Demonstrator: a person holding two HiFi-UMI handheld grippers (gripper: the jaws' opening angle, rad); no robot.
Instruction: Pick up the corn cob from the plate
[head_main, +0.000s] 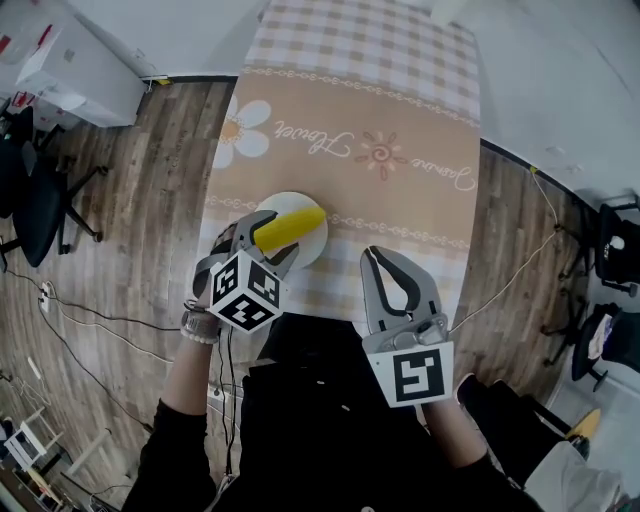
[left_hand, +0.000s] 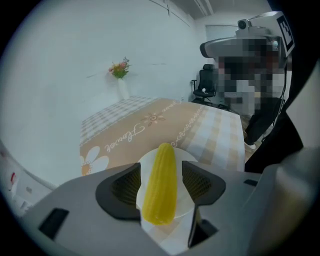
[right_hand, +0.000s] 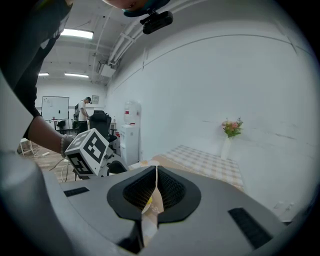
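Corn cob (head_main: 290, 229) on white plate (head_main: 292, 203), checked tablecloth (head_main: 400, 100), wood floor (head_main: 150, 200).

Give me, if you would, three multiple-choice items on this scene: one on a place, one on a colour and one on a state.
1. Where does the corn cob lie?
A) on the floor
B) on the white plate
C) in a bowl

2. What colour is the corn cob?
A) red
B) purple
C) yellow

3. How do the left gripper jaws stand?
A) apart, one on either side of the cob
B) clamped on the cob
C) together and empty

Key:
1 B, the cob rests across the plate.
2 C, it is plain yellow.
3 A, the left gripper view shows a gap between each pad and the cob.
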